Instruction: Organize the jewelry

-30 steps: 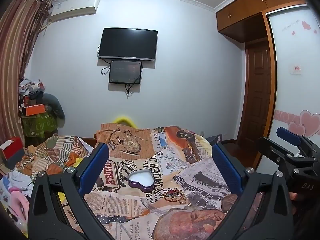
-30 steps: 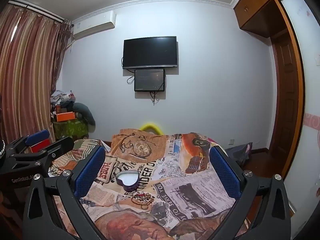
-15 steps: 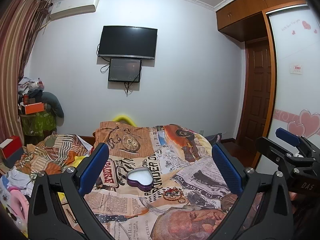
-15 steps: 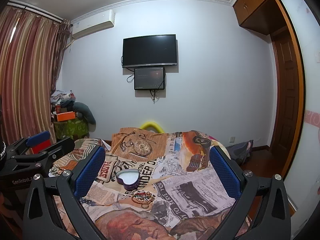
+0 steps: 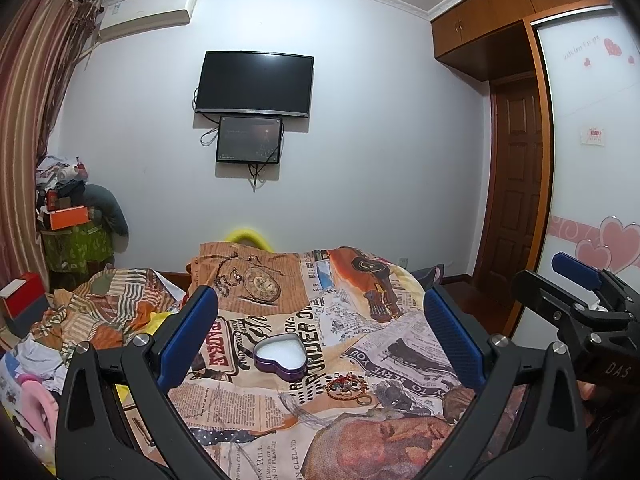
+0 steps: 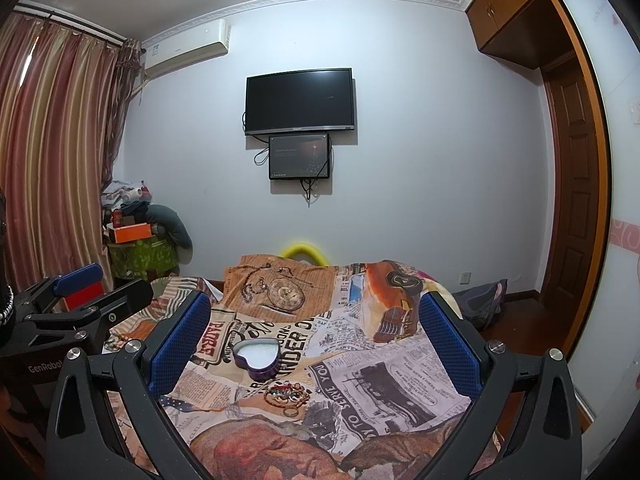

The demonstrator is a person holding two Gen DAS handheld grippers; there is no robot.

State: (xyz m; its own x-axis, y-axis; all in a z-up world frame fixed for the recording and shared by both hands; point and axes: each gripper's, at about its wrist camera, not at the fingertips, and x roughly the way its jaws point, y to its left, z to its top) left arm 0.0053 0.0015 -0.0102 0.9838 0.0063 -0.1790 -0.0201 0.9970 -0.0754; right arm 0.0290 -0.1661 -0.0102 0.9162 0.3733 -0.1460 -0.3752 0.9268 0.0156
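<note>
Jewelry (image 5: 347, 386) lies in a small heap on the bed (image 5: 400, 344), just beside an open heart-shaped box (image 5: 280, 357). The left gripper (image 5: 320, 332) and right gripper (image 6: 314, 330) both gape wide above the bed, holding and touching nothing.

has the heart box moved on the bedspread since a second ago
No. The heart box sits on the same "PARIS" and "UNDER" print of the bedspread; only the cameras shifted.

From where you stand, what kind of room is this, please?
Most likely a home bedroom. A bed with a newspaper-print cover fills the foreground, a television hangs on the far wall, and a wooden wardrobe stands beside the door.
</note>
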